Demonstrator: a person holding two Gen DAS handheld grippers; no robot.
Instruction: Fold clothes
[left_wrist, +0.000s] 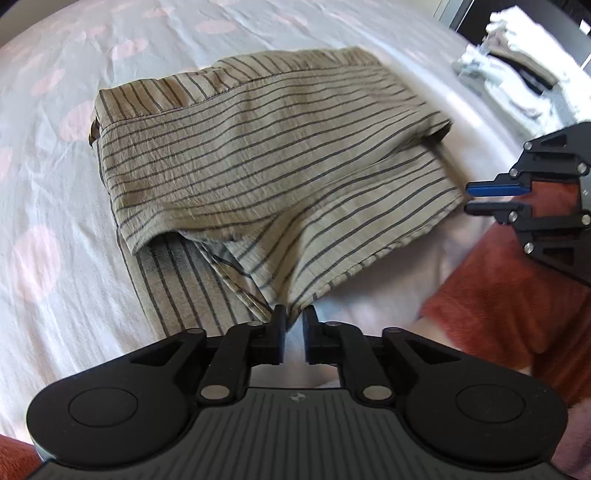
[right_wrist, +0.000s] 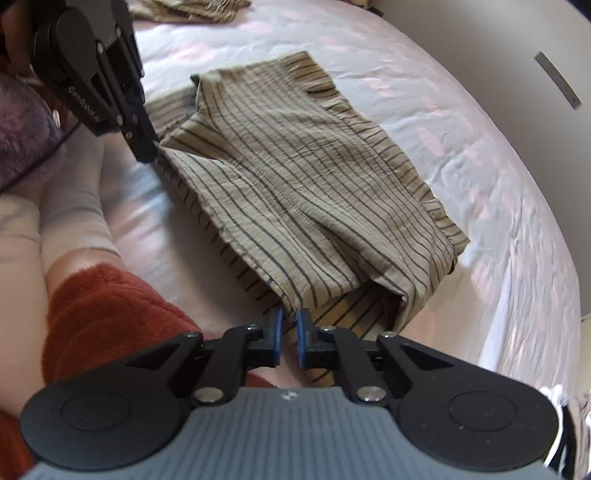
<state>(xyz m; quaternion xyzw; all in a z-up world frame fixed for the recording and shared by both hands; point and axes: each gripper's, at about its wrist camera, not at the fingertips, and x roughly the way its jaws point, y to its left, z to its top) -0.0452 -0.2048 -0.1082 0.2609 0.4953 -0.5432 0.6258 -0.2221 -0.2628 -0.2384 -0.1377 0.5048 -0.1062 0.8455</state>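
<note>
Left wrist view: striped garment (left_wrist: 258, 155) folded on bed (left_wrist: 55, 288), soft, limp; left tool (left_wrist: 294, 317) and right tool (left_wrist: 471, 199) slightly spread, gripping nothing; best pinched at six-o'clock hem.

The left gripper (left_wrist: 294, 314) sits at the bottom centre of its own view, its 2 black fingers parted by a narrow gap. The right gripper (right_wrist: 289, 318), bottom centre of its view, has blue pads (right_wrist: 276, 334) parted likewise. Rust-red sleeves (right_wrist: 107, 306) show at lower left.
</note>
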